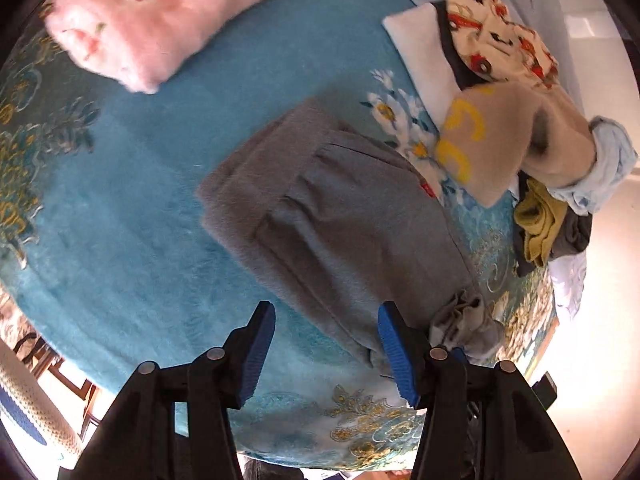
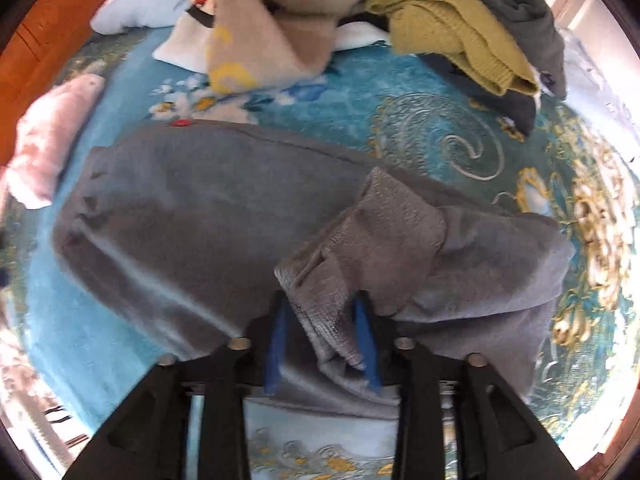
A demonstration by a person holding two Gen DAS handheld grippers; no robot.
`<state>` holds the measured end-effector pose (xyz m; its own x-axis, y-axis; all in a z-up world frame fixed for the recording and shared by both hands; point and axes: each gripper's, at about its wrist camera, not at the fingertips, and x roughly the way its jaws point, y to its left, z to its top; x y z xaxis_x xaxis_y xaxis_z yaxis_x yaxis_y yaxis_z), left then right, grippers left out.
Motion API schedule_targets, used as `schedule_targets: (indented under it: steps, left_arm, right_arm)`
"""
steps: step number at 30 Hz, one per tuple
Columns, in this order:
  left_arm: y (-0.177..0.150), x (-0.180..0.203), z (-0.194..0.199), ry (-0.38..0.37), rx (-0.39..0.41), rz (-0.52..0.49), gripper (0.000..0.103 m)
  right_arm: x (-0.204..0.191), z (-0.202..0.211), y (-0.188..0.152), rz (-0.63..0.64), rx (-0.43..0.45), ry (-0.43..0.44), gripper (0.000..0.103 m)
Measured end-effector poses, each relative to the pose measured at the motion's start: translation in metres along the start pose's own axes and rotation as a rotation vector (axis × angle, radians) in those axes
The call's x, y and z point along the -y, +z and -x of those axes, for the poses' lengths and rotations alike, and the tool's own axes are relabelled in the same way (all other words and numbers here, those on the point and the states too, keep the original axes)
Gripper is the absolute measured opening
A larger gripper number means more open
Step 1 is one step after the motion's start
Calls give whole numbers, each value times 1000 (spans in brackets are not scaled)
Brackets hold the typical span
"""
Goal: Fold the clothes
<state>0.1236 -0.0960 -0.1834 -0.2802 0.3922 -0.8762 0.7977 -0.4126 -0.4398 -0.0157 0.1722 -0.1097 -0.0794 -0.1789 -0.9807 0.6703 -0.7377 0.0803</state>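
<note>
Grey trousers (image 1: 344, 216) lie partly folded on a teal floral blanket (image 1: 132, 208). In the left wrist view my left gripper (image 1: 326, 344) is open and empty, just above the blanket at the trousers' near edge. In the right wrist view my right gripper (image 2: 324, 340) is shut on the ribbed cuff end (image 2: 360, 248) of the grey trousers (image 2: 200, 208), which is lifted and bunched over the rest of the garment. A small red tag (image 2: 181, 123) shows at the trousers' far edge.
A folded pink garment (image 1: 160, 16) lies at the far left. A pile of unfolded clothes sits at the right: a beige top with yellow print (image 1: 508, 136), a mustard knit (image 2: 456, 36), dark grey pieces, and a patterned cloth (image 1: 492, 28). The bed edge (image 1: 304, 452) is near.
</note>
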Motion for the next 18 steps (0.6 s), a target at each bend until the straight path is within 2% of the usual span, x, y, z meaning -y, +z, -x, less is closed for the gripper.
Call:
schedule_targets:
  steps: [2, 7, 9, 12, 15, 17, 18]
  left_arm:
    - [3, 27, -21, -45, -50, -76, 58]
    - [-10, 112, -92, -134, -224, -306, 68]
    - [-16, 138, -121, -128, -261, -368, 69]
    - [-20, 160, -160, -78, -288, -399, 71]
    - [-22, 165, -187, -6, -318, -388, 71]
    - [-25, 167, -191, 19, -311, -386, 69]
    - [-27, 168, -192, 20, -306, -385, 63]
  right_arm:
    - [5, 14, -9, -29, 16, 43, 56]
    - [55, 44, -45, -269, 45, -11, 58]
    - [80, 52, -63, -382, 41, -37, 58]
    - [105, 63, -88, -491, 38, -76, 58]
    - [118, 67, -105, -523, 27, -98, 58]
    - [127, 64, -113, -541, 13, -93, 58]
    - [131, 62, -116, -550, 7, -91, 58]
